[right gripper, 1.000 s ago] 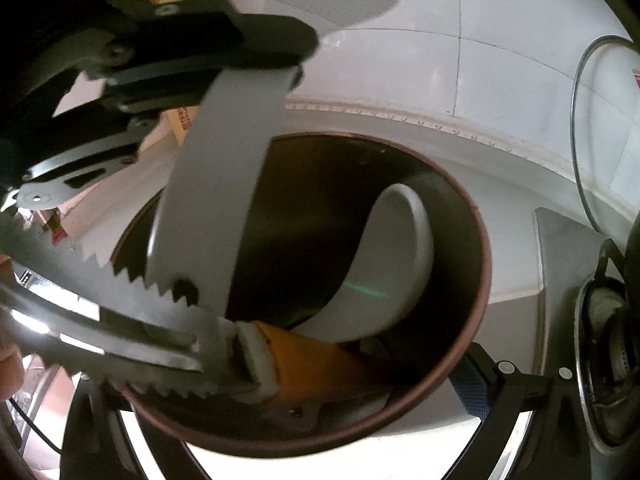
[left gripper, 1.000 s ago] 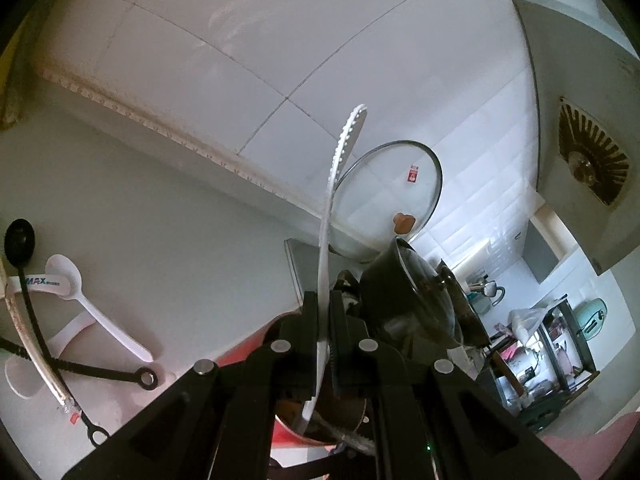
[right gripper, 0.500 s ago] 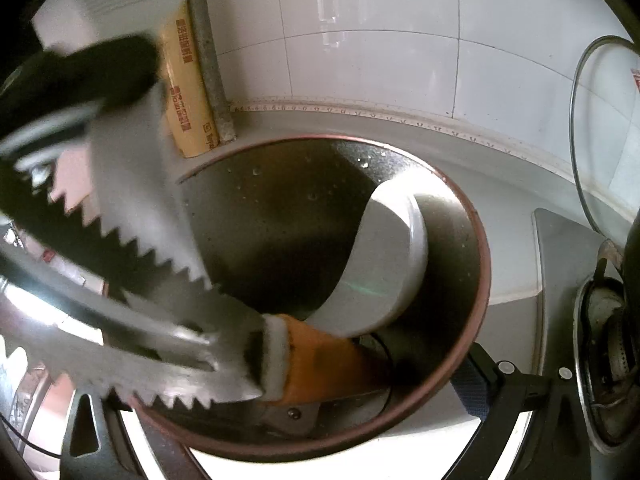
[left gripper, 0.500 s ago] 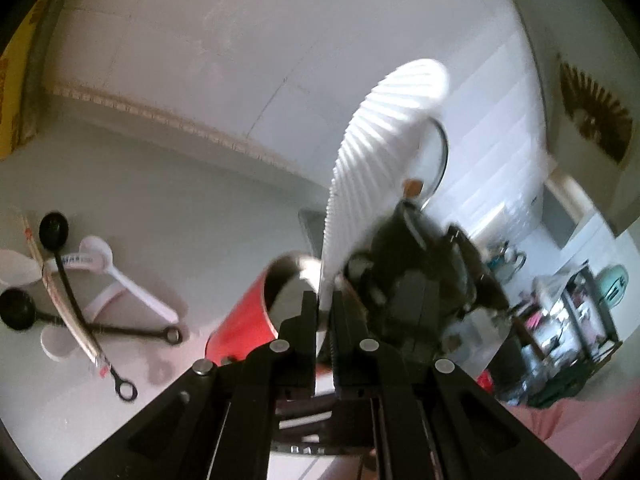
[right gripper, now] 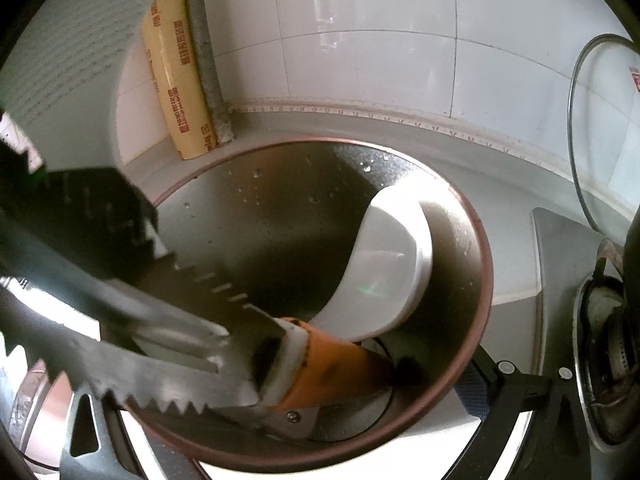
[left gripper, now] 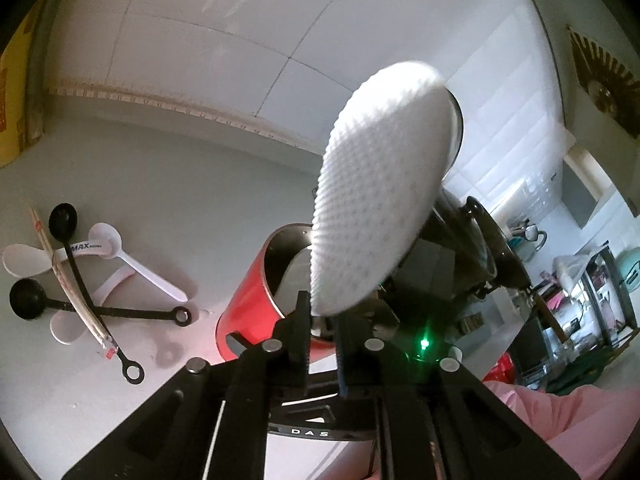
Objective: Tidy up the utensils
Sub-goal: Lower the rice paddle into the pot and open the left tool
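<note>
Left claw [left gripper: 322, 340]: we see its jaws opening around the white rice paddle [left gripper: 380, 208] above the red pot [left gripper: 256, 300].
Right claw: we cannot tell its state.
Bench [left gripper: 168, 208]: spoons at the frame's left.

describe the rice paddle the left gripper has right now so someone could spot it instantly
Start at the red cylindrical utensil pot on the grey counter. Directly above it, the left gripper, jaws opening, has the white dimpled plastic rice paddle between them. The white spoons on the counter are smooth.
</note>
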Motion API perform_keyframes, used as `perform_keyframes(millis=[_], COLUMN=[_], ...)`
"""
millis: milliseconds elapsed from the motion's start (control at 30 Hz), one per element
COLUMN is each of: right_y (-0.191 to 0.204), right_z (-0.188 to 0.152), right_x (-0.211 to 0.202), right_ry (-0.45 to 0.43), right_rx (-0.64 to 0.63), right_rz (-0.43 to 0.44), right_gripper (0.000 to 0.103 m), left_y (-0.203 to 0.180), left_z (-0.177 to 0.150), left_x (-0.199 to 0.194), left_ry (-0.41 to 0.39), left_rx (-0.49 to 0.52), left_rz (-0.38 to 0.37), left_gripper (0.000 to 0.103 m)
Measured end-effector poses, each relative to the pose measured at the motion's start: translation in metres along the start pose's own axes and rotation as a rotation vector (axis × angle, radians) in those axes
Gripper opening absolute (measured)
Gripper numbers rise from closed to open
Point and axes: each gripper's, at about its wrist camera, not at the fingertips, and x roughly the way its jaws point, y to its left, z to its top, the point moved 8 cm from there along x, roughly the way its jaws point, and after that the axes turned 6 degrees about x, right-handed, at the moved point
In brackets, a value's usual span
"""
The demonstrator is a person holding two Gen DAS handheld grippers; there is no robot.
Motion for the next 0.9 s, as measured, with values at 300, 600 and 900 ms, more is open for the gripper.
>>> perform_keyframes(millis=[300,600,900], right_y=[-0.001,-0.002,-0.005], right_z=[0.000,0.000,-0.003], right_x=[-0.004,-0.006,-0.005], right_ry=[-0.002,-0.006,-0.001], right_rx=[-0.003,-0.002,0.008], right_rz=[-0.003,-0.007,-0.007], right_gripper=[0.103,0.103,0.103], left_y=[0.000,0.011,0.039], left_z=[0.005,0.010,0.007], left_x=[-0.019,-0.033,-0.058], left_ry=[-0.050,-0.098,-0.149], left_rx=[0.005,-0.019,-0.079], left_rz=[0.044,0.071,0.142], left_gripper=[0.035,0.035,0.052])
